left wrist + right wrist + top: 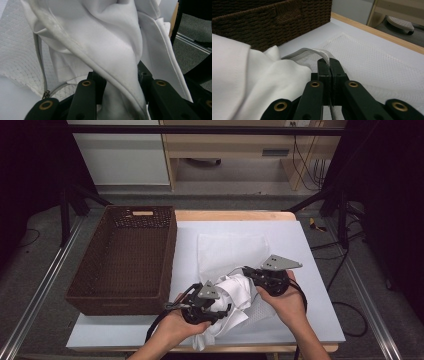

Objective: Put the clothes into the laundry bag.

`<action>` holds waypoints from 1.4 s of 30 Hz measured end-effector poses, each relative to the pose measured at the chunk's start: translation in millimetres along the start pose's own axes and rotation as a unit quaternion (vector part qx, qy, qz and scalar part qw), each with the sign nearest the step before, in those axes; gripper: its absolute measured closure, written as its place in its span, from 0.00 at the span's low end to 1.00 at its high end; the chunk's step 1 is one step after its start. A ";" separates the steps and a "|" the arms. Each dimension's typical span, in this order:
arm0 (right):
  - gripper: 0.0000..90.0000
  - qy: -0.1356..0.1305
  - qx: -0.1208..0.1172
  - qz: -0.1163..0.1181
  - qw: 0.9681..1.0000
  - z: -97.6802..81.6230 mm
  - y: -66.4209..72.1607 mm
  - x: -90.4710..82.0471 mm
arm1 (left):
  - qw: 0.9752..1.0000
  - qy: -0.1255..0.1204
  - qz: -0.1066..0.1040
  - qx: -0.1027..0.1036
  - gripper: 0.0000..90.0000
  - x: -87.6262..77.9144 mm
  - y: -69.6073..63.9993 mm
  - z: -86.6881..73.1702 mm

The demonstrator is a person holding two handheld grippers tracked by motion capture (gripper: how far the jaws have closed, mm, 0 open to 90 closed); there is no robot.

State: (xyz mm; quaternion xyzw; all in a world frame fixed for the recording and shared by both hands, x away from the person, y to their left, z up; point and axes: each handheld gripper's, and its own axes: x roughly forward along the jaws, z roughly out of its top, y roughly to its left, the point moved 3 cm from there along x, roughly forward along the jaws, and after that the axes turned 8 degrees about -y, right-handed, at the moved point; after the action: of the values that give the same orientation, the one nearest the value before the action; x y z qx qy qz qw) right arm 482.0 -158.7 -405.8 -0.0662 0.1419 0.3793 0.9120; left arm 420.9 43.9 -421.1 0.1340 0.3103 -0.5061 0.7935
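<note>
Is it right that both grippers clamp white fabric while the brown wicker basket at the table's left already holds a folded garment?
Not quite: the high view shows the basket with nothing in it. The rest stands: the left gripper and right gripper both clamp the white fabric beside it.

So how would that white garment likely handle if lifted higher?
Probably floppy: the white garment drapes in soft folds from the left hand-held gripper. Likely light, since the right hand-held gripper holds it by a thin edge strip. It may sag and trail.
</note>
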 end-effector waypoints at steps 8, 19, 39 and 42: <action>0.99 0.006 -0.018 0.004 1.000 5.7 10.2 3.7 | 1.000 0.005 0.008 -0.008 0.76 3.4 5.0 -4.1; 0.99 0.012 -0.017 0.012 1.000 5.5 15.2 12.6 | 1.000 0.004 0.012 -0.004 0.76 3.6 2.5 -3.9; 0.99 0.000 -0.022 0.032 0.999 8.5 30.4 17.0 | 0.998 0.030 0.053 -0.023 0.76 35.8 32.7 -11.8; 0.99 0.001 -0.024 0.034 0.999 8.4 33.1 19.4 | 0.998 0.030 0.054 -0.021 0.76 38.6 31.9 -12.7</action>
State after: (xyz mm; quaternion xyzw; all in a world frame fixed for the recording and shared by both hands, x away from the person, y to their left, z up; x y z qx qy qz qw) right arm 473.3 -120.5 -404.2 -0.0839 0.1359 0.4138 0.8963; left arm 456.1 37.3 -458.4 0.1493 0.3362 -0.4516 0.8129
